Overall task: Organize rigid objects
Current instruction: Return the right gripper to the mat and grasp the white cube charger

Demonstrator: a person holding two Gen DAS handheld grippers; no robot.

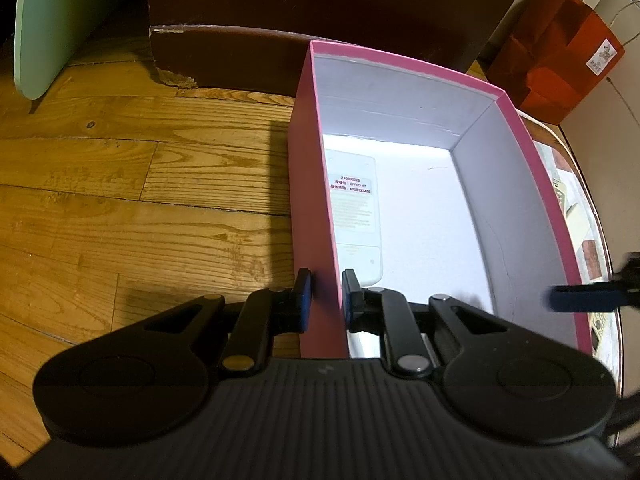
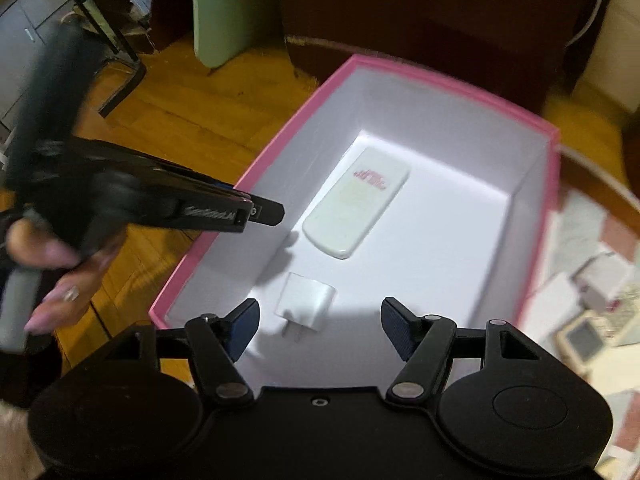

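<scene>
A pink box (image 1: 312, 184) with a white inside stands open; it also shows in the right wrist view (image 2: 256, 168). A white remote control (image 2: 356, 204) lies flat on its floor, partly seen in the left wrist view (image 1: 356, 208). A white plug adapter (image 2: 306, 306) lies nearer me. My left gripper (image 1: 327, 300) straddles the box's left wall with one finger on each side, closed on it. It appears blurred in the right wrist view (image 2: 264, 212). My right gripper (image 2: 320, 326) is open and empty, just above the adapter.
The box rests at the edge of a round table (image 2: 592, 184) with cards and small items (image 2: 588, 328) under its top. Wooden floor (image 1: 120, 200) lies to the left. A dark wooden cabinet (image 1: 320, 8), a pale green panel (image 1: 44, 20) and a red paper bag (image 1: 560, 52) stand behind.
</scene>
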